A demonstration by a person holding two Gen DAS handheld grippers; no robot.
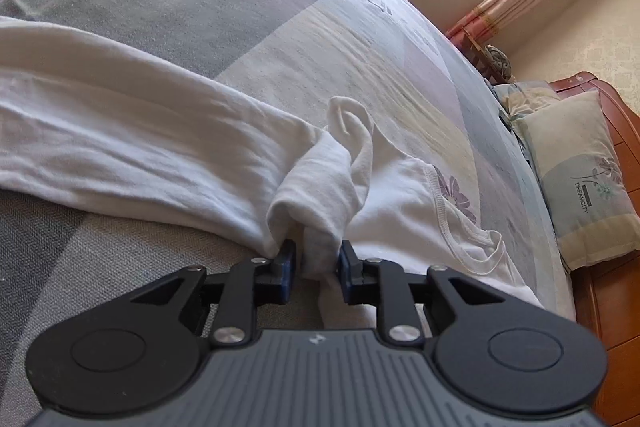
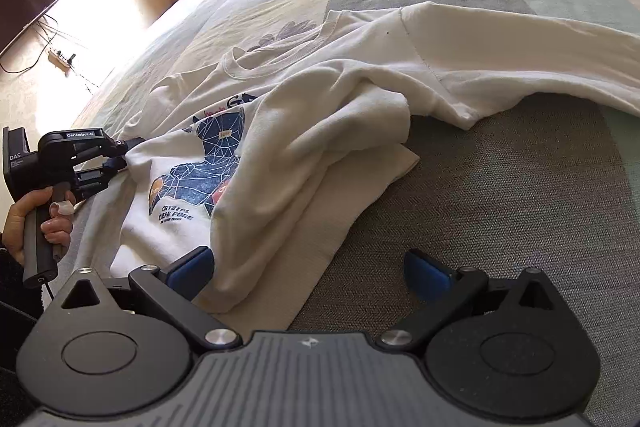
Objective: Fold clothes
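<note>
White T-shirt [image 2: 280, 131] lies on the bed [image 2: 500, 187], print side up, one side flopped over the graphic, a sleeve trailing right. Left gripper [image 1: 318, 259] is pinched on a bunched edge. Right gripper [image 2: 308, 269] has its jaws spread wide, holding nothing, just beside the hem. Looks mid-fold; next likely needs right to clamp the hem.
</note>
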